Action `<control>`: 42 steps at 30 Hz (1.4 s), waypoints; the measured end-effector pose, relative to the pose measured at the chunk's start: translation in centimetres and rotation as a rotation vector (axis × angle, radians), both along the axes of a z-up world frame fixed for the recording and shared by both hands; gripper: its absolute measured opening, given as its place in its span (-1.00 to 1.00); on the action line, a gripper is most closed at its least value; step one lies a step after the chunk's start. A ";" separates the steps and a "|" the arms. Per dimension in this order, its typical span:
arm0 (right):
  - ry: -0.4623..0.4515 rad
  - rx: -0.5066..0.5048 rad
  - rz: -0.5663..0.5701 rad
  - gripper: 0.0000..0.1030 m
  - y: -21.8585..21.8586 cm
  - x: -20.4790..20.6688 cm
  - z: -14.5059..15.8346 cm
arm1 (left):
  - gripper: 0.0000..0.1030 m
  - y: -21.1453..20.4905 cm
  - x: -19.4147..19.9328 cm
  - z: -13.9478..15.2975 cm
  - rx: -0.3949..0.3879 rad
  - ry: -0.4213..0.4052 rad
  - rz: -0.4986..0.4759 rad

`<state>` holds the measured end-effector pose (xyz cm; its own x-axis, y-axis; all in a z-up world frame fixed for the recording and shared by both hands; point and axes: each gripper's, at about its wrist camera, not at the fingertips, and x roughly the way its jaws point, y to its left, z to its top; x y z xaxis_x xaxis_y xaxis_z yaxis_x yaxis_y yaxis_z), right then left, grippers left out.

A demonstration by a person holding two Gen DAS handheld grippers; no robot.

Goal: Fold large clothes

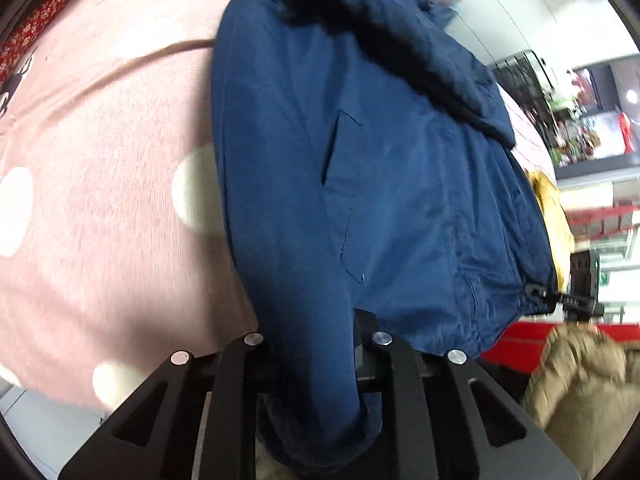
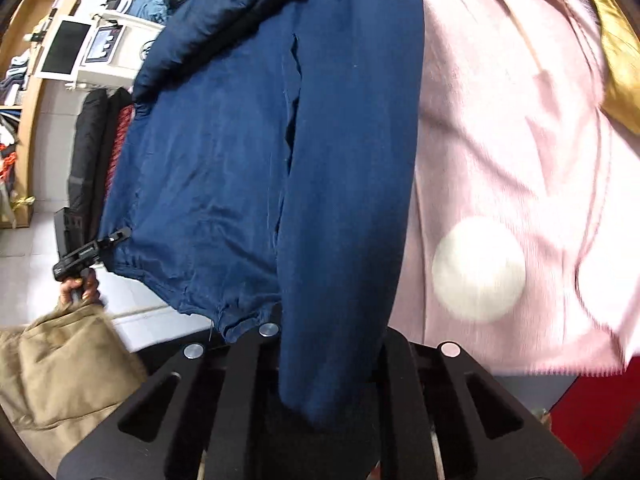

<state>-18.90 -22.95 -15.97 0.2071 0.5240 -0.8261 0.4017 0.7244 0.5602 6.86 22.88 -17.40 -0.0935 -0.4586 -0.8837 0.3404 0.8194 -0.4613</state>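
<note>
A large navy blue jacket [image 1: 380,168] lies on a pink bedspread with white dots [image 1: 100,160]. My left gripper [image 1: 316,360] is shut on one blue sleeve [image 1: 304,320], which runs between its jaws. In the right wrist view the jacket [image 2: 208,168] spreads to the left, and my right gripper [image 2: 328,356] is shut on the other sleeve [image 2: 348,200]. The left gripper [image 2: 76,256] also shows in the right wrist view at the jacket's hem, and the right gripper [image 1: 580,296] shows in the left wrist view by the hem's zipper end.
A tan padded coat [image 1: 588,392] lies low at the bed's side, also in the right wrist view [image 2: 60,368]. A yellow garment [image 1: 552,224] sits beyond the jacket. The pink bedspread [image 2: 520,160] fills the right. Shelves and appliances [image 2: 80,52] stand in the background.
</note>
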 end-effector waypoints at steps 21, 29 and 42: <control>-0.065 -0.046 -0.009 -0.78 -3.0 9.3 1.2 | -0.66 -2.9 8.9 2.8 -0.044 -0.006 0.084; -0.218 -0.020 -0.245 -0.78 -12.1 20.5 5.9 | -0.65 -7.0 21.1 6.2 -0.020 -0.148 0.201; -0.073 0.147 -0.408 -0.77 -16.4 25.6 0.8 | -0.46 -10.1 28.3 3.7 -0.055 0.039 0.293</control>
<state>6.67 -39.39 -15.22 0.4768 0.4982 -0.7242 0.5940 0.4247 0.6833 35.21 12.80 -13.72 0.0164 -0.5179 -0.8553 0.0747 0.8536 -0.5155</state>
